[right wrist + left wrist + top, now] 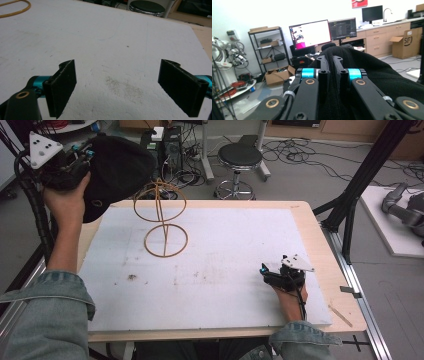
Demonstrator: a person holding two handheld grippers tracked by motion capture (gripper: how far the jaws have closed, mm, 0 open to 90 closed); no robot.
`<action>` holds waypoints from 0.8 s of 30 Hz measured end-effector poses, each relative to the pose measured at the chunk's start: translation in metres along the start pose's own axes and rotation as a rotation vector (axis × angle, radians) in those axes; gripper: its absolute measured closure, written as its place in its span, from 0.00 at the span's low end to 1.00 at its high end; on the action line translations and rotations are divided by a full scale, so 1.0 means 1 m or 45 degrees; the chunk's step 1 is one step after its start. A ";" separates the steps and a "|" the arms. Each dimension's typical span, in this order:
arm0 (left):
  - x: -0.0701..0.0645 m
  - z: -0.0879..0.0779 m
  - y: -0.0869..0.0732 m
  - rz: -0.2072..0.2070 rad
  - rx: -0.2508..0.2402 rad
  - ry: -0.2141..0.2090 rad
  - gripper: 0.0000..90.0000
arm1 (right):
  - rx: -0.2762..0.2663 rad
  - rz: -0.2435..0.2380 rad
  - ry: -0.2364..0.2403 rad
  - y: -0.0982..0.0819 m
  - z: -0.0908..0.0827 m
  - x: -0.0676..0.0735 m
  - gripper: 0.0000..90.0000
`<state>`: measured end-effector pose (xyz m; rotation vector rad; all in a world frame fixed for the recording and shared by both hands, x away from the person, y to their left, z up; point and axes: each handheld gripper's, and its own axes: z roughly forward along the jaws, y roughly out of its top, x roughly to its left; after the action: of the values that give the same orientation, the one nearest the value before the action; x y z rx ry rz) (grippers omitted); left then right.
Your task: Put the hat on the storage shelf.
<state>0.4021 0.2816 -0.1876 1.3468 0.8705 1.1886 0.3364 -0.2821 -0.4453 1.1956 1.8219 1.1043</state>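
Note:
A black cloth cap (122,170) hangs in the air past the table's far left corner, and my left gripper (94,156) is shut on its fabric. In the left gripper view the two jaws stand close together with the black cloth (372,75) pinched between them and bulging around them. A thin golden wire stand (164,231), with a round base ring and a tilted upper ring, stands on the white board (235,245) just right of the cap. My right gripper (272,269) rests near the board's front right, open, with only bare board between its pads (62,87).
A black round stool (240,156) and tangled cables lie on the floor beyond the table. A black frame post (360,180) rises at the right. In the left gripper view, monitors (310,33), shelves and cardboard boxes stand far off. The stand's base ring (15,10) shows far left.

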 end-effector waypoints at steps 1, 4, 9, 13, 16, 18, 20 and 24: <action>-0.001 0.001 0.000 -0.002 -0.002 -0.010 0.94 | -0.001 0.000 -0.002 0.000 0.000 0.000 0.17; -0.007 0.003 0.001 -0.008 -0.008 -0.032 0.94 | 0.000 0.004 -0.002 0.000 0.000 0.000 0.17; -0.014 0.005 0.000 -0.007 -0.003 -0.071 0.94 | 0.005 0.008 -0.001 0.000 0.000 0.000 0.17; -0.020 0.008 -0.002 -0.004 0.005 -0.108 0.94 | 0.002 0.004 -0.001 0.000 0.000 -0.001 0.17; -0.025 0.010 -0.005 0.000 0.010 -0.133 0.94 | 0.008 0.011 -0.002 0.000 0.000 0.000 0.17; -0.028 0.011 -0.007 0.001 0.018 -0.149 0.94 | 0.006 0.014 -0.002 0.000 0.000 0.000 0.17; -0.030 0.013 -0.010 -0.001 0.019 -0.162 0.94 | 0.003 0.010 -0.003 0.000 0.000 -0.001 0.17; -0.035 0.016 -0.014 -0.007 0.025 -0.180 0.94 | -0.002 0.010 -0.002 0.000 0.000 -0.001 0.17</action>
<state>0.4108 0.2461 -0.2055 1.4252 0.7855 1.0693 0.3365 -0.2830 -0.4452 1.2034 1.8159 1.1086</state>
